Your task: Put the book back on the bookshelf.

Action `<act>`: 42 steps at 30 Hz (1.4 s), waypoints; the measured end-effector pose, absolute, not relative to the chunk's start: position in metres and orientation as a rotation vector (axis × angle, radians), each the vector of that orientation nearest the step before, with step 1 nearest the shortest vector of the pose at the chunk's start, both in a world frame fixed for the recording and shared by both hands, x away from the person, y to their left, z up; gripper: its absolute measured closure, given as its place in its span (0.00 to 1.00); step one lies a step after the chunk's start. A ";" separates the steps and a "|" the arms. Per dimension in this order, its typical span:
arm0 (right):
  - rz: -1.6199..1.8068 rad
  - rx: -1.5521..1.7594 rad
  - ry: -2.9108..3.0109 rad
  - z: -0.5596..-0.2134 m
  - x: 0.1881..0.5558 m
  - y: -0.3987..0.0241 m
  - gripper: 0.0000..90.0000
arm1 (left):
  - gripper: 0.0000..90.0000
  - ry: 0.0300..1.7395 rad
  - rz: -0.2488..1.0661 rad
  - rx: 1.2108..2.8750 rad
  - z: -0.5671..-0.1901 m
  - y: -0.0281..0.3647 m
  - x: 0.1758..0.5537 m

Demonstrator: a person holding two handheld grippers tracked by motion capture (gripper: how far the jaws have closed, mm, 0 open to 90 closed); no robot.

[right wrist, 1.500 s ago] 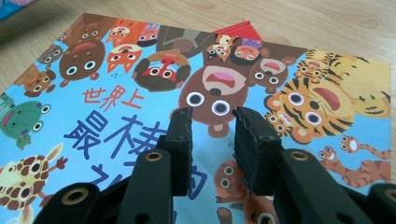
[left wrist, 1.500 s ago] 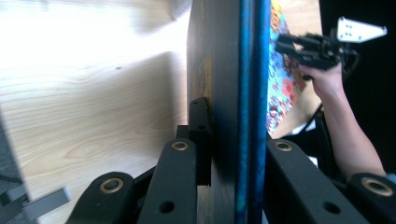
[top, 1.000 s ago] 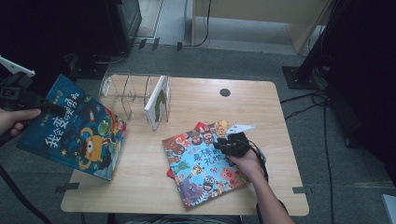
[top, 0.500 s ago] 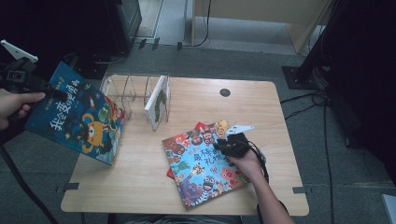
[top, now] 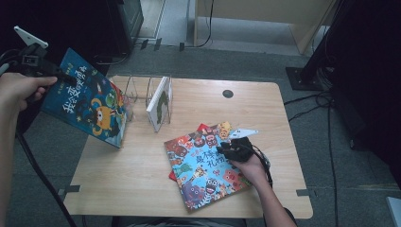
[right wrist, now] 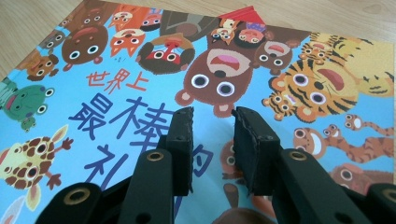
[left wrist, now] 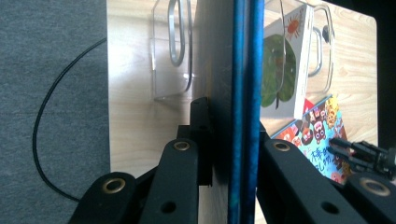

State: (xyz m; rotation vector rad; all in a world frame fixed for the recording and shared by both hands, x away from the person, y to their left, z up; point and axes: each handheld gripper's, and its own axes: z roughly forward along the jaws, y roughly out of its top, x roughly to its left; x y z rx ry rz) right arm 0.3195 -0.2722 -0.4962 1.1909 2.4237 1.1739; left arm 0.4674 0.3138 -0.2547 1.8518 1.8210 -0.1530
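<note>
My left gripper (top: 56, 73) is shut on the top edge of a blue monster picture book (top: 90, 106), which hangs tilted over the table's left edge. In the left gripper view the blue book (left wrist: 243, 93) stands edge-on, clamped between the jaws of the left gripper (left wrist: 231, 123). My right gripper (top: 228, 149) rests on a colourful animal book (top: 198, 165) lying flat on the table. The right gripper (right wrist: 212, 123) is open, pads apart, with nothing between them above the cover (right wrist: 116, 84).
A clear acrylic book rack (top: 137, 90) stands at the back left of the wooden table (top: 142, 189), with a white book (top: 158, 104) upright in it. A red book (right wrist: 245, 11) lies under the animal book. A black cable (left wrist: 51, 130) trails over the grey floor.
My left hand has carried the blue book away from the table's front, toward the rack, and it hangs more upright. The right gripper has stayed put on the animal book.
</note>
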 end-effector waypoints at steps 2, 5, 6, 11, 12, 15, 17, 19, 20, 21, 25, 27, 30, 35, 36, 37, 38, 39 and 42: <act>1.173 1.190 2.420 -0.496 0.318 -0.273 0.76 | 0.91 1.816 -0.151 1.857 -0.257 0.312 0.475; 1.166 1.193 2.416 -0.496 0.315 -0.274 0.76 | 0.91 1.805 -0.150 1.859 -0.261 0.310 0.484; 1.166 1.191 2.415 -0.496 0.313 -0.274 0.76 | 0.90 1.806 -0.153 1.854 -0.263 0.309 0.487; 1.159 1.200 2.401 -0.497 0.306 -0.277 0.76 | 0.90 1.804 -0.152 1.854 -0.266 0.308 0.496; 1.161 1.200 2.397 -0.497 0.306 -0.277 0.76 | 0.90 1.803 -0.147 1.847 -0.266 0.308 0.497; 1.155 1.205 2.388 -0.497 0.303 -0.281 0.76 | 0.89 1.780 -0.131 1.846 -0.268 0.307 0.498; 1.155 1.211 2.384 -0.497 0.302 -0.283 0.76 | 0.88 1.774 -0.130 1.845 -0.268 0.307 0.499; 1.157 1.221 2.379 -0.497 0.301 -0.285 0.76 | 0.83 1.774 -0.115 1.854 -0.268 0.306 0.498; 1.156 1.219 2.378 -0.497 0.301 -0.285 0.76 | 0.80 1.781 -0.102 1.861 -0.268 0.307 0.498; 1.157 1.221 2.377 -0.497 0.301 -0.286 0.76 | 0.79 1.785 -0.105 1.859 -0.269 0.308 0.497; 1.161 1.222 2.374 -0.497 0.302 -0.285 0.76 | 0.71 1.751 -0.111 1.851 -0.268 0.310 0.493; 1.164 1.217 2.376 -0.498 0.303 -0.285 0.76 | 0.64 1.739 -0.118 1.851 -0.268 0.311 0.490; 1.166 1.220 2.378 -0.498 0.303 -0.285 0.76 | 0.58 1.707 -0.125 1.847 -0.265 0.312 0.483; 1.172 1.224 2.382 -0.497 0.304 -0.285 0.76 | 0.52 1.672 -0.118 1.827 -0.261 0.320 0.466; 1.171 1.227 2.383 -0.497 0.305 -0.285 0.75 | 0.51 1.673 -0.116 1.822 -0.261 0.321 0.462; 1.170 1.230 2.383 -0.497 0.305 -0.285 0.75 | 0.51 1.679 -0.114 1.824 -0.260 0.322 0.458; 1.169 1.230 2.383 -0.497 0.305 -0.284 0.75 | 0.51 1.677 -0.110 1.832 -0.259 0.323 0.455; 1.169 1.229 2.382 -0.497 0.305 -0.284 0.74 | 0.50 1.679 -0.103 1.840 -0.258 0.323 0.451; 1.169 1.221 2.380 -0.497 0.305 -0.284 0.74 | 0.49 1.681 -0.093 1.825 -0.255 0.326 0.440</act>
